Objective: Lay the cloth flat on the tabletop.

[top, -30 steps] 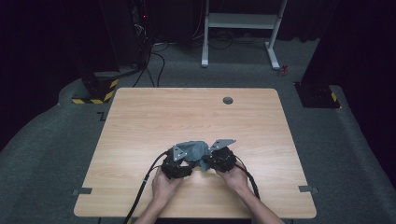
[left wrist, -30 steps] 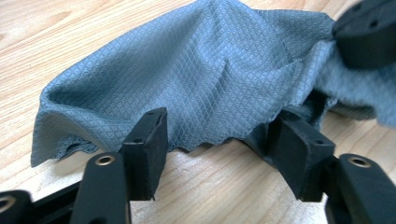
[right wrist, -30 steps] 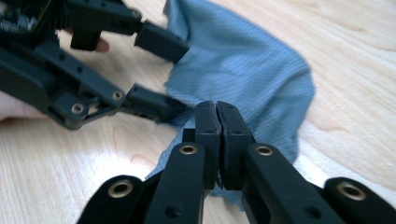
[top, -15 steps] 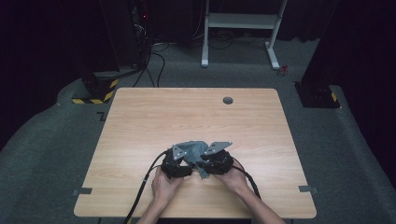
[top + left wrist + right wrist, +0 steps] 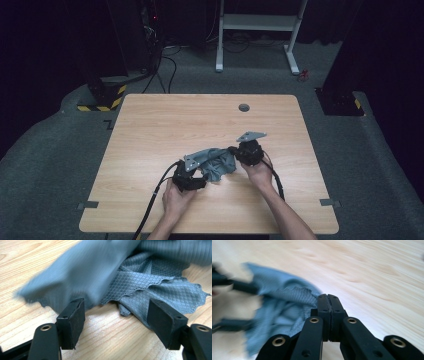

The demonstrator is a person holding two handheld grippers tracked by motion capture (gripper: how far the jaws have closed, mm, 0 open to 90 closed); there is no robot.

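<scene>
On the wooden table [image 5: 150,125], the left gripper [image 5: 116,320] sits at about seven o'clock from the table's middle with its jaws spread wide — nothing between them, bare wood showing in the gap. Just ahead lies the grey-blue microfibre cloth [image 5: 216,162], crumpled near the front-centre. At its three o'clock end the right gripper [image 5: 328,298] has its jaws pressed together on a cloth edge, lifting it. Judged from this, spreading or folding the cloth has only begun: one corner is held, the other end awaits a grip.
</scene>
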